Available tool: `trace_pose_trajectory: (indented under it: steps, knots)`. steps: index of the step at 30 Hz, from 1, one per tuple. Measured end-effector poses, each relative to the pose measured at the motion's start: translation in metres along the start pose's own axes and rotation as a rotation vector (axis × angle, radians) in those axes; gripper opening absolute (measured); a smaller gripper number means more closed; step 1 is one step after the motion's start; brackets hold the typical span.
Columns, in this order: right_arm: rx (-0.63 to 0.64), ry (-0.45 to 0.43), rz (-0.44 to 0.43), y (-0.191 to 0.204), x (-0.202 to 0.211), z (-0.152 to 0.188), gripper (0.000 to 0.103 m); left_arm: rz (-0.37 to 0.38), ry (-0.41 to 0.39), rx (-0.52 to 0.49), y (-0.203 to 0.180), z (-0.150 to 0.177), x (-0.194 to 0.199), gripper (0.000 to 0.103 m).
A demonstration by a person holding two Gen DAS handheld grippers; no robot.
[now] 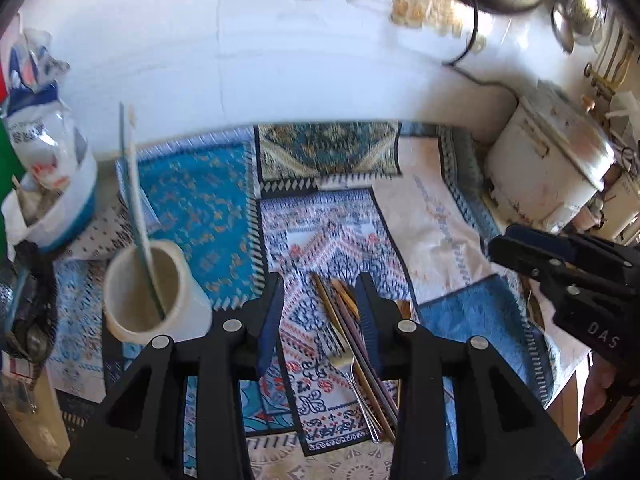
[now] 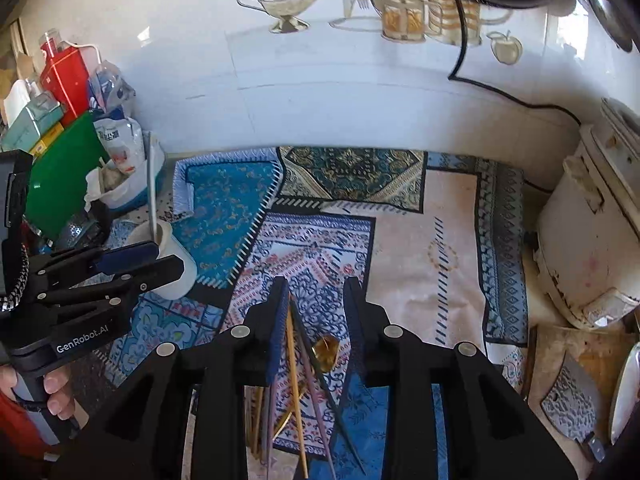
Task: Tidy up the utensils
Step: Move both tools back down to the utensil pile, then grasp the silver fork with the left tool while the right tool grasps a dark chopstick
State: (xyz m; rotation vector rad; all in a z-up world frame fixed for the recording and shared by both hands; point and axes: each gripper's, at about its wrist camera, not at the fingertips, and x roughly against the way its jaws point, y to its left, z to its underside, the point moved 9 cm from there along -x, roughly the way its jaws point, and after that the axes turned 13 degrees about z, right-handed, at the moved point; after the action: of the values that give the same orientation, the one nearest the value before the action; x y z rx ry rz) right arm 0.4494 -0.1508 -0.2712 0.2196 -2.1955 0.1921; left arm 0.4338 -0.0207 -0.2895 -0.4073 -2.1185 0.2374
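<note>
A white cup (image 1: 154, 292) stands on the patterned mats at the left and holds one long pale utensil (image 1: 134, 184); it also shows in the right wrist view (image 2: 176, 256). A pile of chopsticks (image 1: 352, 332) and a fork (image 1: 352, 380) lies on the mat. My left gripper (image 1: 320, 292) is open and empty, above the pile's far end. My right gripper (image 2: 318, 300) is open, over chopsticks (image 2: 298, 380) and a gold spoon (image 2: 325, 350); nothing is held.
Patterned mats (image 2: 420, 260) cover the counter. A white rice cooker (image 2: 588, 248) stands at the right, a cleaver (image 2: 576, 400) on a board in front of it. Bags and boxes (image 2: 68, 120) crowd the left. A black cable (image 2: 500, 92) runs along the tiled wall.
</note>
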Motion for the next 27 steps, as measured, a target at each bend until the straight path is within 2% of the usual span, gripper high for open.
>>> trace_pose_trajectory:
  steps: [6,14,21,27]
  knots:
    - [-0.002,0.102,0.008,-0.019,-0.029,0.036,0.026,-0.020,0.159,0.023,0.003,0.045,-0.049,0.036]
    - [0.028,0.218,-0.009,-0.022,-0.063,0.073,0.026,-0.009,0.293,0.097,0.007,0.094,-0.085,0.037]
    - [0.048,0.305,-0.061,-0.014,-0.081,0.097,0.026,-0.020,0.321,0.133,0.006,0.113,-0.096,0.039]
    - [0.099,0.331,-0.081,-0.005,-0.086,0.109,0.026,-0.036,0.282,0.167,0.010,0.112,-0.095,0.041]
